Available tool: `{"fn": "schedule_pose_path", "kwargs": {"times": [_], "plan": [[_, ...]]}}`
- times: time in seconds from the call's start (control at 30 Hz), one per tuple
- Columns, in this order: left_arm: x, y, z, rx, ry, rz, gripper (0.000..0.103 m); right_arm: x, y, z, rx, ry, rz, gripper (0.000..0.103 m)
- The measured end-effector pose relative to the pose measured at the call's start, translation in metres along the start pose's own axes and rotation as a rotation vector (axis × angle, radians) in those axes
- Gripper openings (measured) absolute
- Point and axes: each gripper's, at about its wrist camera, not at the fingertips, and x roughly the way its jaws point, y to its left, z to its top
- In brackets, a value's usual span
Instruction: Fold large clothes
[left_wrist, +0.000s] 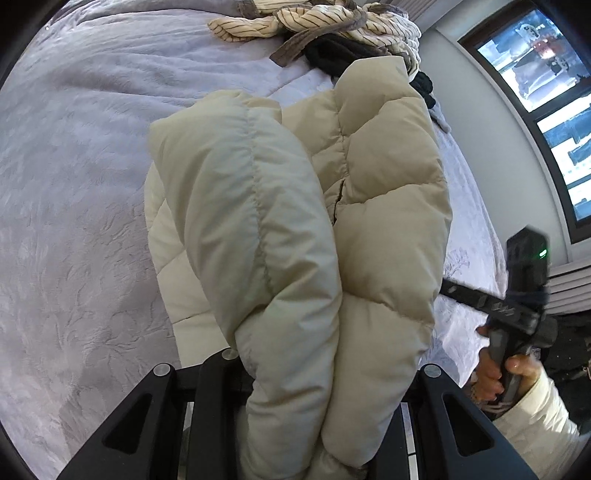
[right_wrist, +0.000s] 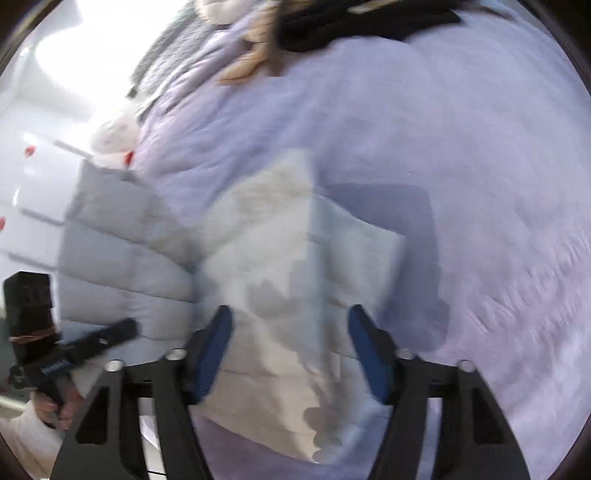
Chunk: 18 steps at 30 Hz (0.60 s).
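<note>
A cream puffy down jacket lies on a lavender bedspread. My left gripper is shut on a thick fold of the jacket, which bulges up between the jaws and hides the fingertips. In the right wrist view the jacket is spread on the bed below my right gripper. The right gripper is open, its blue pads apart above the fabric. The view is blurred by motion. The left gripper shows at the left, holding a raised part of the jacket.
A heap of striped and dark clothes lies at the far end of the bed. A window and wall stand on the right. The right gripper and the hand holding it show at the bed's right edge.
</note>
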Motion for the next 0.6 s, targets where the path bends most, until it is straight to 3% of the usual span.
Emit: {"fn": "schedule_pose_path", "kwargs": {"times": [0.07,0.13,0.27,0.3,0.33,0.4,0.6], "plan": [[0.003,-0.009,0.003,0.012,0.003,0.010,0.027,0.013,-0.022,-0.011,0.057,0.038,0.024,0.024],[0.008,-0.021,0.005,0.033,0.011,0.004,0.027,0.033,-0.033,-0.014,0.085,0.075,0.068,0.013],[0.024,-0.051,0.008,0.103,0.040,-0.045,0.027,0.067,-0.053,-0.015,0.134,0.112,0.146,0.012],[0.031,-0.060,0.008,0.128,0.046,-0.076,0.033,0.074,-0.057,-0.015,0.153,0.116,0.174,0.012],[0.035,-0.066,0.007,0.142,0.051,-0.115,0.040,0.082,-0.060,-0.015,0.175,0.119,0.201,0.012],[0.046,-0.076,0.007,0.152,0.054,-0.222,0.071,0.090,-0.067,-0.017,0.202,0.123,0.239,0.012],[0.071,-0.086,0.003,0.173,0.057,-0.343,0.075,0.097,-0.081,-0.022,0.228,0.139,0.295,0.010]]}}
